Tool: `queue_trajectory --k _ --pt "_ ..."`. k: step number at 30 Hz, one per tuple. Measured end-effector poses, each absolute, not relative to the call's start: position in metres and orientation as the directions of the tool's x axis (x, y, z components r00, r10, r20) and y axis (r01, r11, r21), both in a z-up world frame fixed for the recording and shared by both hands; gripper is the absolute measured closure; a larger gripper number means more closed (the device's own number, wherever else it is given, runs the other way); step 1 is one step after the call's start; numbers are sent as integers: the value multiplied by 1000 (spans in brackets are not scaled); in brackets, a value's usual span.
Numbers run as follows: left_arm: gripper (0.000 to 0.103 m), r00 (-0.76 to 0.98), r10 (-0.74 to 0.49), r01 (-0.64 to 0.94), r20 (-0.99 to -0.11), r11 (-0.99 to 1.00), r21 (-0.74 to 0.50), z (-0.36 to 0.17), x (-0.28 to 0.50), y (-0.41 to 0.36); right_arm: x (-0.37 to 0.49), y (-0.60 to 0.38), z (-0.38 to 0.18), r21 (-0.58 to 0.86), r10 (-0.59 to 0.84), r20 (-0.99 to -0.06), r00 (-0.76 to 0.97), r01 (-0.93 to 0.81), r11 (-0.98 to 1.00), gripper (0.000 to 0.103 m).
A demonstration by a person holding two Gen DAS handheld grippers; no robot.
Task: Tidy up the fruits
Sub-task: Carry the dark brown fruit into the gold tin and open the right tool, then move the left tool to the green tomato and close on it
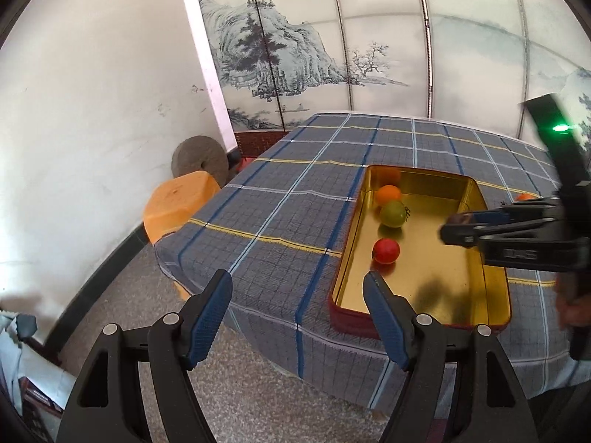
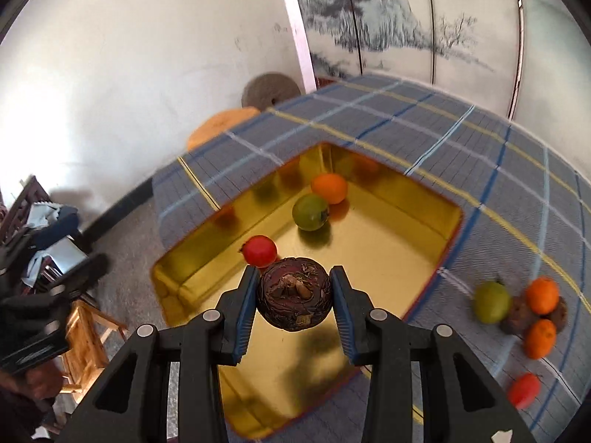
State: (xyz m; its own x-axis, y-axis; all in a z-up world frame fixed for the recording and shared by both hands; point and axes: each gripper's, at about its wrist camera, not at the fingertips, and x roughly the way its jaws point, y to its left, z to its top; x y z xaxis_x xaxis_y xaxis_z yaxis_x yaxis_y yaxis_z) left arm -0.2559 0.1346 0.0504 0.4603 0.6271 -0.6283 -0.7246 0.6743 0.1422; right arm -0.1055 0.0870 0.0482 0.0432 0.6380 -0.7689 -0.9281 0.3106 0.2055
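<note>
A gold tin tray sits on the plaid tablecloth. In it lie an orange fruit, a green fruit and a red fruit. My right gripper is shut on a dark brown round fruit and holds it above the tray's near part; it shows from the side in the left wrist view. My left gripper is open and empty, off the table's near-left edge beside the tray.
On the cloth right of the tray lie a green fruit, two orange fruits, brown fruits and a red fruit. An orange stool and a millstone stand left of the table. A painted screen stands behind.
</note>
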Motion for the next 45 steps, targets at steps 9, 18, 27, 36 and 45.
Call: queue_trajectory --k 9,18,27,36,45 --pt "23 497 608 -698 -619 704 130 53 -252 127 -100 119 28 174 572 -818 63 -921 349 66" --pt "22 506 590 -679 -629 722 131 50 -249 124 -102 142 23 146 549 -831 84 -921 362 66" --pt "21 509 576 -668 -640 733 129 49 -246 119 -98 145 31 171 589 -803 94 -910 378 50" --pt "21 509 569 -654 -647 743 139 49 -242 114 -103 115 63 225 689 -718 94 -906 359 45" --pt "21 533 556 -614 -638 772 161 54 -236 97 -90 1 74 162 702 -662 264 -864 477 40"
